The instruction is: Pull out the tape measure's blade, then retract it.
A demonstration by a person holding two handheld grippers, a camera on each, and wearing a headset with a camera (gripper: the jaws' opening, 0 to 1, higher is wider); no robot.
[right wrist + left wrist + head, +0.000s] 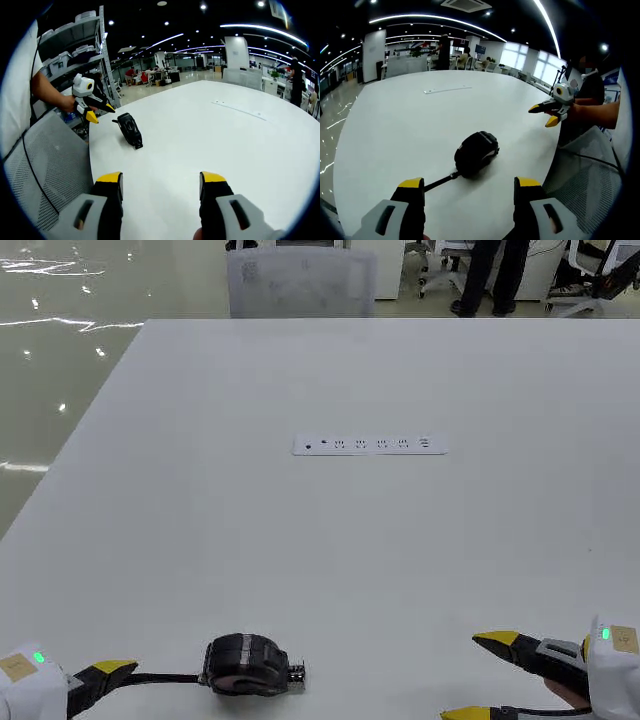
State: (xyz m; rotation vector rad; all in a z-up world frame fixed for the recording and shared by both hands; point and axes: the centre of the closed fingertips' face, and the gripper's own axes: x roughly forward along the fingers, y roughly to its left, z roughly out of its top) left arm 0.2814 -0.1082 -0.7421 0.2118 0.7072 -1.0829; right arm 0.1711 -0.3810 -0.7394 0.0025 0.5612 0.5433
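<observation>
A black tape measure (pixel 245 665) lies on the white table (pixel 350 540) near its front edge, its blade hook (pixel 297 672) at the right end of the case. A black wrist strap (pixel 165 678) runs left from it. My left gripper (pixel 110 680) stands open just left of the case; in its own view the strap (pixel 440 181) lies between the yellow fingertips (pixel 411 182) and the tape measure (pixel 476 151) sits ahead. My right gripper (pixel 482 677) is open to the right, apart from the case. In the right gripper view the tape measure (pixel 129 129) lies far ahead of the right gripper (pixel 161 178).
A white power strip (pixel 369 445) is set into the middle of the table. A grey chair (pixel 300 282) stands at the far edge, with people's legs (pixel 490 280) behind it. A mesh chair back (pixel 45 160) is close to the near edge.
</observation>
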